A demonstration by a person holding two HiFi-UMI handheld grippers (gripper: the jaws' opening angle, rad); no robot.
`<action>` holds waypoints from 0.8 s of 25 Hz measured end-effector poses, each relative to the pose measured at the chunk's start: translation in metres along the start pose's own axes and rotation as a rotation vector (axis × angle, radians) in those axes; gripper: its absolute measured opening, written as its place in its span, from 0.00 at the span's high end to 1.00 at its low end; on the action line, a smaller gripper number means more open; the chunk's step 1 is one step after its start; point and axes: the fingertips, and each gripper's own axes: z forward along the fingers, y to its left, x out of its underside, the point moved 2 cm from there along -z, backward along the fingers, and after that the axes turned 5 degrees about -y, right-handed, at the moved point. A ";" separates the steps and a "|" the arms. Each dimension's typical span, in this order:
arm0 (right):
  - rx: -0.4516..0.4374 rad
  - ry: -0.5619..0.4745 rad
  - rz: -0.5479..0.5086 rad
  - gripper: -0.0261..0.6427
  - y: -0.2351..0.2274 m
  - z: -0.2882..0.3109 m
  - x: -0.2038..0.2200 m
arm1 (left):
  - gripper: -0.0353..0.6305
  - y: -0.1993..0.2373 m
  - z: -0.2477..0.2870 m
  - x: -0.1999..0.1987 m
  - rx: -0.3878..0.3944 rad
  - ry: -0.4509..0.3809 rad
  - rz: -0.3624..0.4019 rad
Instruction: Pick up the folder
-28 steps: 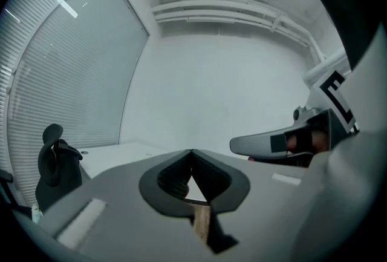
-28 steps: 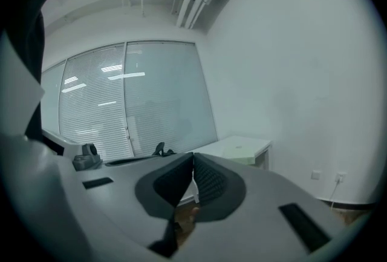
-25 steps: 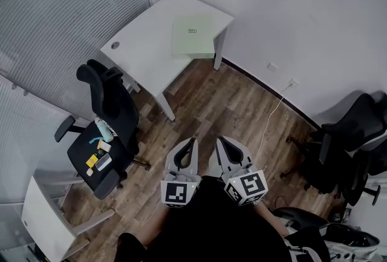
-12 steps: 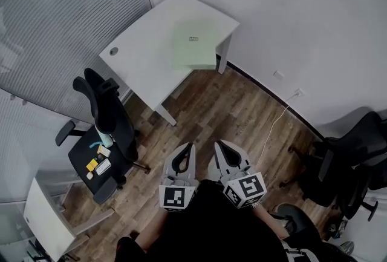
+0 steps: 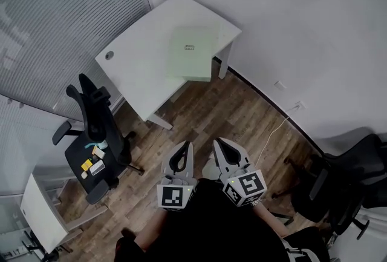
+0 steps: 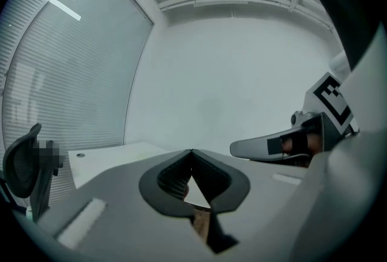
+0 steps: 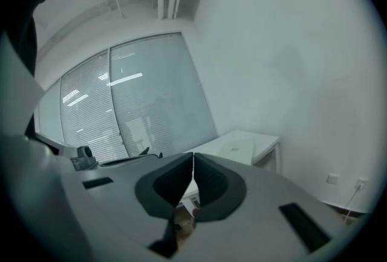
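Carrying both tools low and side by side in front of the body, the person has the left gripper [image 5: 188, 147] and the right gripper [image 5: 219, 144] shut, tips pressed together and nothing between them. That seems sensible for a walk-up, since there is nothing within reach to grasp yet. In each gripper's own view the toothed pads meet at the tip, the left pair [image 6: 191, 153] and the right pair [image 7: 193, 158] alike.

The folder [image 5: 192, 52], pale green, lies flat on the white desk [image 5: 139, 67], well ahead of the fingertips and roughly in line with the gap between the two grippers. Its near edge sits at the desk's front edge (whether it overhangs cannot be told), which would probably leave that edge open to a jaw. A strip of wooden floor [image 5: 233, 112] separates the fingertips from the desk. An office chair [image 5: 91, 134] stands off to the left of the left gripper, clear of the path.

Against a second ago, the desk and folder have come lower in the head view, so nearer to the fingertips. The chair has slid further left. Both grippers keep the same level, closed posture.
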 end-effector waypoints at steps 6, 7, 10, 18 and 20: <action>-0.035 0.016 0.012 0.96 -0.049 0.016 -0.016 | 0.94 -0.012 0.044 -0.002 -0.053 -0.013 -0.004; -0.043 0.021 0.015 0.96 -0.055 0.018 -0.017 | 0.94 -0.014 0.049 -0.001 -0.062 -0.011 -0.005; -0.074 0.042 0.028 0.96 -0.072 0.022 -0.018 | 0.94 -0.020 0.062 0.002 -0.091 -0.006 -0.006; -0.143 0.104 0.028 0.96 -0.086 0.035 -0.013 | 0.94 -0.020 0.084 0.000 -0.139 -0.008 -0.002; -0.150 0.113 0.024 0.96 -0.090 0.038 -0.015 | 0.94 -0.021 0.088 -0.001 -0.142 -0.009 0.010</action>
